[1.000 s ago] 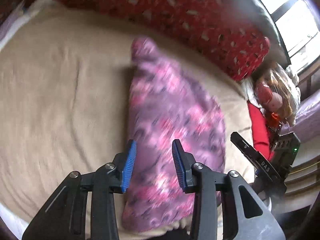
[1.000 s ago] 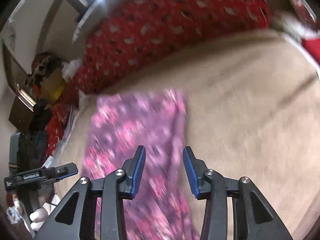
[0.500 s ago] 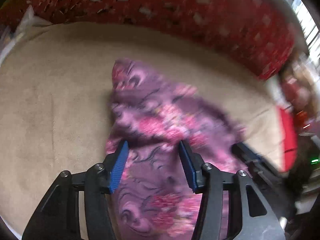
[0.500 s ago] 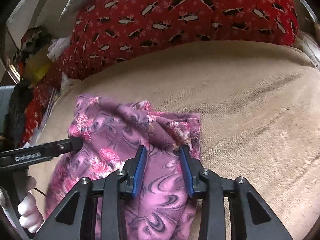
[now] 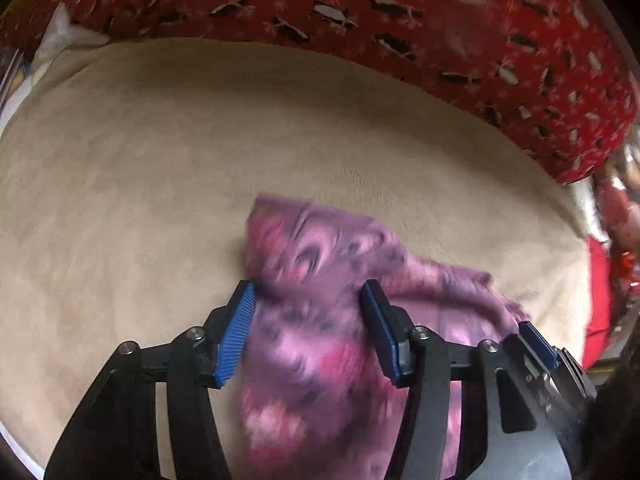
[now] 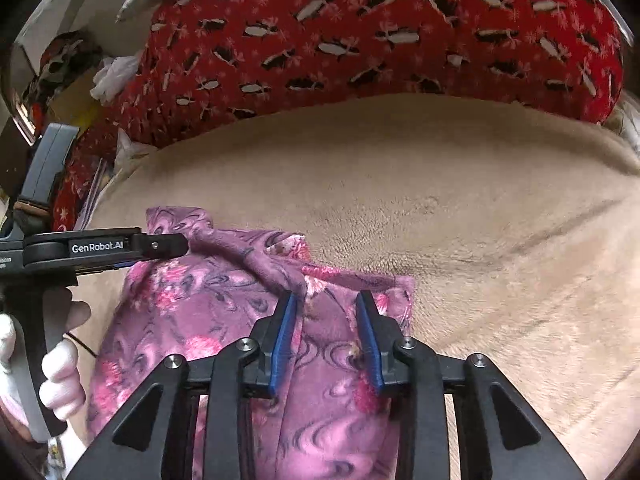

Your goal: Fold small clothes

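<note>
A small purple garment with pink flowers (image 5: 320, 280) lies rumpled on a beige blanket (image 5: 160, 160); it also shows in the right wrist view (image 6: 192, 312). My left gripper (image 5: 308, 300) is open, its blue pads on either side of the garment's near left part. My right gripper (image 6: 326, 308) is open with the cloth's right part bunched between its pads (image 6: 286, 328). The left gripper's fingertip (image 6: 160, 245) sits at the garment's upper left corner in the right wrist view. The right gripper's pad (image 5: 536, 340) shows at the left wrist view's right edge.
A red patterned bolster (image 6: 380, 32) runs along the far side of the blanket (image 6: 480, 200). Clutter and bags (image 6: 68, 72) are piled at the far left. Red items (image 5: 600, 280) lie beyond the blanket's right end. A gloved hand (image 6: 56, 380) holds the left gripper.
Both grippers have moved down and forward onto the garment's near part. The garment has bunched up. The right gripper's jaws have narrowed slightly around the cloth.
</note>
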The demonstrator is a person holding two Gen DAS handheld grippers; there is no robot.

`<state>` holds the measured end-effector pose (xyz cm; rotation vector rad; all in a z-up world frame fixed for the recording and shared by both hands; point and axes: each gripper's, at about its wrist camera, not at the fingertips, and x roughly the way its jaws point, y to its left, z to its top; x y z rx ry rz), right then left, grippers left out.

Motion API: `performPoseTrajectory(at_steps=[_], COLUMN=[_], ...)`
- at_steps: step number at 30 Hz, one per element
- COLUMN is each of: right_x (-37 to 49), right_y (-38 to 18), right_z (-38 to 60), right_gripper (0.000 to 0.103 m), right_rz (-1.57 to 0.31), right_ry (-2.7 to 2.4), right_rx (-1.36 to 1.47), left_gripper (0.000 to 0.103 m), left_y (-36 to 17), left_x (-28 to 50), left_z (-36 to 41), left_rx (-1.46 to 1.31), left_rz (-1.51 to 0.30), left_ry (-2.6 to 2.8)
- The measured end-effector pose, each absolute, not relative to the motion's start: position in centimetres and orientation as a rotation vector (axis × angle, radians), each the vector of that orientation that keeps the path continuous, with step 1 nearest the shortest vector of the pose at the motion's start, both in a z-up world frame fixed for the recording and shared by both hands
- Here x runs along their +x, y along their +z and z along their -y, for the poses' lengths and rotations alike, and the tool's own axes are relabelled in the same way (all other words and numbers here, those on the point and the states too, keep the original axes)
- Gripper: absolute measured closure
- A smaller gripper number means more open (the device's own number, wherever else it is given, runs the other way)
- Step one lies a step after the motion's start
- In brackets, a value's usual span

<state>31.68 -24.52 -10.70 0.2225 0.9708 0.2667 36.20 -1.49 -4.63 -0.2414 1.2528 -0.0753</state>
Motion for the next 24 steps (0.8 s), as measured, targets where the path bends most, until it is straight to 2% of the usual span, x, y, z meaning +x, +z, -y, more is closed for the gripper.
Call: performPoseTrajectory(at_steps=[4,6,9,11,15,16,18,20,24], right_x=[27.0,24.7,25.1,24.4,21.2,20.4,19.1,19.1,17.6], right_y=[-7.3,-7.5,-10.9,-10.1,-6.7,-6.6,-7.8,-11.0,-9.6], right_z=[25.5,25.3,23.4,23.6,24.2,24.2,23.8,23.1,25.2], right_gripper=[0.067,0.067,0.070,0.069,0.066,0.061,0.054,0.055,0.052], right_rz=[-0.863,-0.845,-0.982,-0.951,-0.903,-0.900,-0.924,-1.035,-1.013], right_ry=[0.355,0.366,0.314,0.292,0.353,0.368,0.359,0.314,0.285], right_rx=[0.271,0.249,0.129,0.149,0.208,0.200,0.160,0.099,0.227], left_gripper=[0.049,0.049,0.044,0.045,0.044,0.040,0.038,0.036,0.036], left_y=[-2.7,-4.0,-5.5,-3.9,-1.3,-1.7,-4.0,-6.2,-4.3], left_x=[30.6,28.2,26.8,25.6,21.1,19.8,19.0,19.0,17.1], left_z=[-0.9,-1.1,-0.2,-0.6,-1.0,-0.9,-0.3,0.3,0.3], left_rx=[-0.303,-0.322,-0.314,-0.327,-0.275,-0.263,-0.240,-0.223,-0.212], left_rz=[-1.183,-1.205,-1.242,-1.246,-1.179,-1.176,-1.224,-1.288,-1.252], left_ry=[-0.118,-0.102,-0.079,-0.083,-0.105,-0.098,-0.088,-0.084,-0.086])
